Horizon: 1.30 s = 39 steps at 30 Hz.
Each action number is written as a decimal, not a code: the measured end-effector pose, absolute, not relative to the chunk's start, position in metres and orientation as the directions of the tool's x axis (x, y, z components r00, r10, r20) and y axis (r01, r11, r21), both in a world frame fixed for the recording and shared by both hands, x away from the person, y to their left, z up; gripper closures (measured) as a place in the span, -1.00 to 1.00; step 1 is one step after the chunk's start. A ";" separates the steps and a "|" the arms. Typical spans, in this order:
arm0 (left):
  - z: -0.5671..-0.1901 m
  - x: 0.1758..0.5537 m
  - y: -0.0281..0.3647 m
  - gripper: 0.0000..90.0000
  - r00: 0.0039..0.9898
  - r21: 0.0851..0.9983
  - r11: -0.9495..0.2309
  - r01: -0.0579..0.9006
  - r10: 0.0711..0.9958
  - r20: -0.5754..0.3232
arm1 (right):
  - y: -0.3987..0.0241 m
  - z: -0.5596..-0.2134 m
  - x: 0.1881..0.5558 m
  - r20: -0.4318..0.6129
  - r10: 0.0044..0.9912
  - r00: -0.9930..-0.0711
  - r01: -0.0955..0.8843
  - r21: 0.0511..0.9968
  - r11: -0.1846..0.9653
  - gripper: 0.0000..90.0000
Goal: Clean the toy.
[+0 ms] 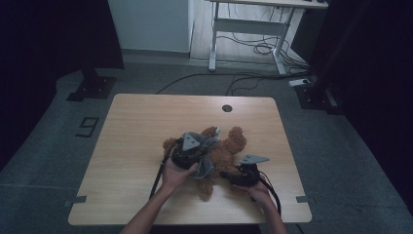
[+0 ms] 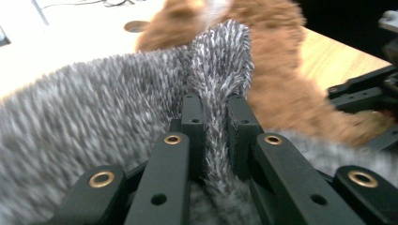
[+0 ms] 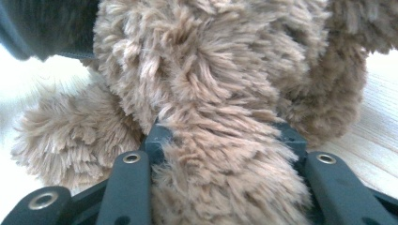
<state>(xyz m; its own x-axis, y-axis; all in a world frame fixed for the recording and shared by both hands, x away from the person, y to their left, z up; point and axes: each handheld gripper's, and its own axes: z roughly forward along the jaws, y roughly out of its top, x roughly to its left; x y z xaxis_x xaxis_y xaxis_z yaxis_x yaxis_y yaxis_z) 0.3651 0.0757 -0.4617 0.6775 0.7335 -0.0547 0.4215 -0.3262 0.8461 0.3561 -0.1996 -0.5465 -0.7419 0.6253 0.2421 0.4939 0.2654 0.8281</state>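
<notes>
On the pale wooden bench [image 1: 126, 146] lies a fluffy brown plush bear [image 1: 229, 146]. The left tool [image 2: 217, 117] pinches its grey knitted garment [image 2: 94, 131]; the right tool [image 3: 225, 136] clamps a furry limb. Pulling hard could slip the thin fold free.

teddy bear [image 1: 229, 146]: brown | knit garment [image 2: 94, 117]: grey-white flecked | table [image 1: 141, 126]: light wood grain
</notes>
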 end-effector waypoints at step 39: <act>-0.464 0.363 -0.006 0.78 0.759 0.818 -0.423 0.390 0.650 -0.025 | -0.198 -0.548 0.358 0.289 0.638 -0.714 0.542 0.805 0.242 0.27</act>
<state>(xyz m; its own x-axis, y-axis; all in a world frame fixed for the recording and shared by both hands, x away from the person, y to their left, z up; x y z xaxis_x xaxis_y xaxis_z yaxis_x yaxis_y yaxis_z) 0.3628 -0.0063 -0.4643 0.7593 0.6503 -0.0254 0.3896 -0.4230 0.8181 0.3582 -0.1983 -0.5480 -0.7135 0.6383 0.2889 0.5420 0.2417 0.8049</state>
